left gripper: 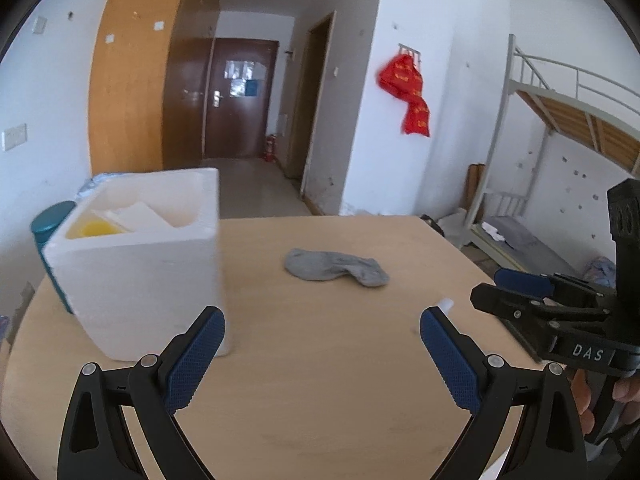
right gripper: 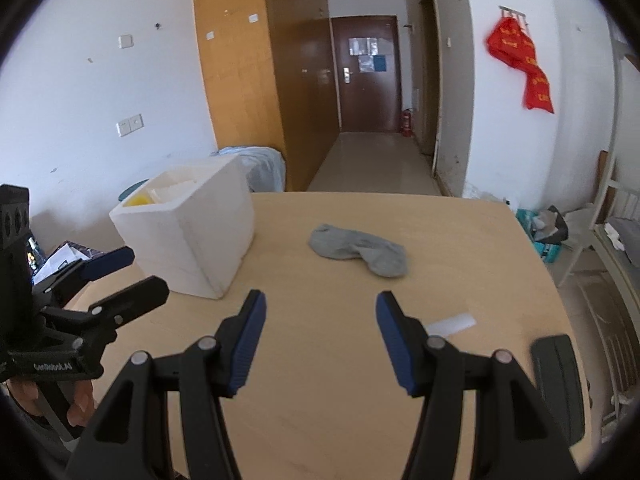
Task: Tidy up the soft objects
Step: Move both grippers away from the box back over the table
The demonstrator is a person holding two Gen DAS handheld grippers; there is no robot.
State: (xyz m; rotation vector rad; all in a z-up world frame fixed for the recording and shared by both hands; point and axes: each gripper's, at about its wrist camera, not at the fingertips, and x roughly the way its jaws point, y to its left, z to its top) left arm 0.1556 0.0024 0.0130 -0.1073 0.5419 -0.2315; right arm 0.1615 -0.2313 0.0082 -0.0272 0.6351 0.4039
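My left gripper (left gripper: 322, 322) hangs above the wooden table (left gripper: 320, 400) with its fingers spread wide and nothing between the blue pads (left gripper: 196, 356). My right gripper (right gripper: 320, 300) is the same: fingers parted, released, gripping nothing, held over the near part of the table (right gripper: 320, 420).

The gray sock (left gripper: 335, 267) lies flat and a little crumpled on the tabletop, ahead of my left fingers and slightly toward the right one, well apart from both tips. From my right side the sock (right gripper: 358, 255) sits straight ahead, roughly in line with the gap between the fingers, and again not touching them.

A white foam box (left gripper: 136, 272) stands open-topped just beyond my left finger, close beside its tip. Inside I see something yellow (left gripper: 94, 228) and some white pieces; the view into the box is shallow and blurred, so I cannot tell what they are. In the right view the box (right gripper: 188, 236) stands ahead and off to the left of my left finger, apart from the sock.

A small white strip (right gripper: 452, 324) lies on the table just outside my right finger. My right gripper (left gripper: 520, 292) shows at the right edge of the left view, and my left gripper (right gripper: 120, 276) shows at the left edge of the right view, both with fingers apart.
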